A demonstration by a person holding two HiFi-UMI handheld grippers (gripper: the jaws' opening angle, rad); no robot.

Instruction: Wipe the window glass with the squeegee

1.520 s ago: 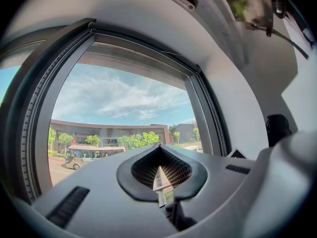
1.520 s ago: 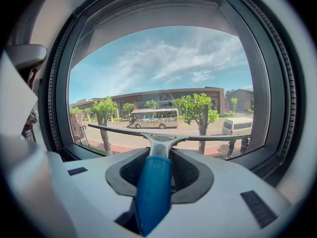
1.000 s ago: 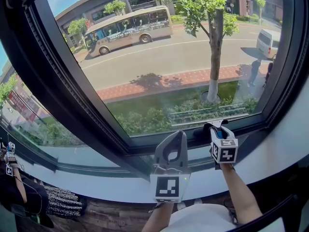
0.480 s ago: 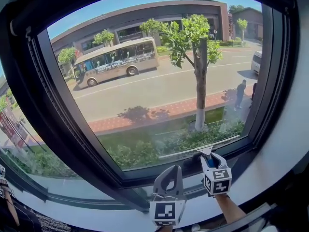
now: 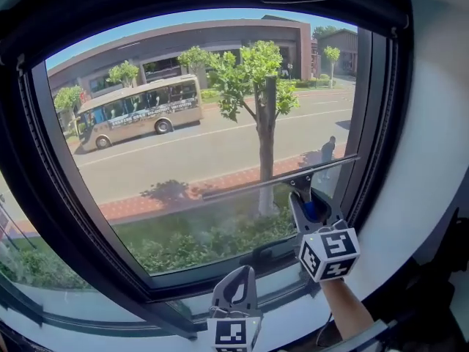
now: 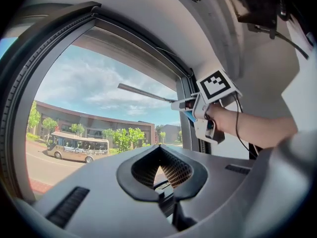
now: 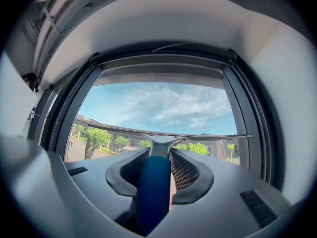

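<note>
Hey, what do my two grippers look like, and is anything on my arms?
The left gripper and right gripper are grey plastic, with curved black fingers lined in mesh texture. Each carries a white cube with black square markers. A thin black cable runs along the right forearm, which shows no sleeve.

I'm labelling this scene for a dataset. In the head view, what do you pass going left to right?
Beige bus on the road → left claw, shut and empty → slim tree trunk → right claw shut on the blue-handled squeegee → white wall beside the window.
</note>
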